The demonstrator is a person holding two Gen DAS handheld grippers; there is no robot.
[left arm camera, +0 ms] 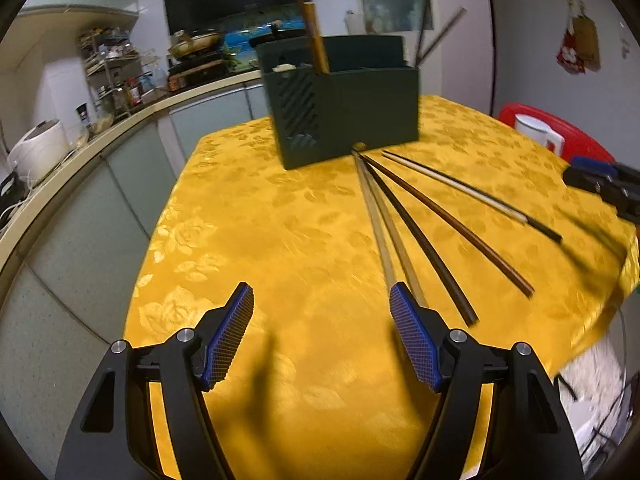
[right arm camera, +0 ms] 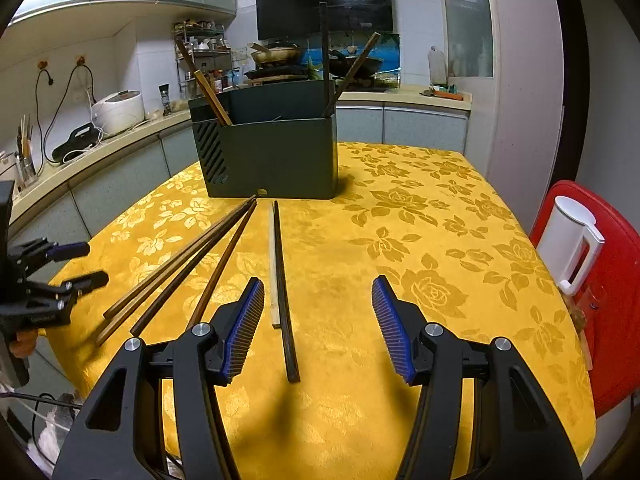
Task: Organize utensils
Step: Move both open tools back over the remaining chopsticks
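Right wrist view: several chopsticks (right arm camera: 285,280) lie on the table (right arm camera: 420,240), few already in the holder (right arm camera: 272,156); both hand-held grippers, right (right arm camera: 318,324) and left (left arm camera: 322,332), gape wide, empty.

Chopsticks (right arm camera: 280,264) on table (right arm camera: 440,240), before holder (right arm camera: 276,156).

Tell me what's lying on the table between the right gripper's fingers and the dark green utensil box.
In the right wrist view, a dark chopstick and a pale one lie side by side toward the utensil box; otherwise only yellow tablecloth.
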